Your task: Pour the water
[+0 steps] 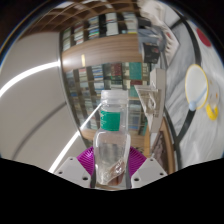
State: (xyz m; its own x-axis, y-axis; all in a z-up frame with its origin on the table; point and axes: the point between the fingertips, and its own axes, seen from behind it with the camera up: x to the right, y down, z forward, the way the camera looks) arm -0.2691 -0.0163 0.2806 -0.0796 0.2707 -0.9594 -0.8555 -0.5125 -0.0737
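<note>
As the view tilts, the gripper (108, 165) has both purple-padded fingers (88, 160) pressed against a clear plastic bottle with a white cap and green label (110, 122), held fast between them. The bottle rises straight ahead of the fingers. Behind it stands a shelving unit stocked with boxes (105, 45). Off to one side lies a white rounded object with a yellow part (200, 90).

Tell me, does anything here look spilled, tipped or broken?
Nothing stands out. The bottle, clear with a white cap and green label, stands upright between the fingers of the gripper, which press on its lower part. No spill or damage shows around it. The shelves behind look orderly.
</note>
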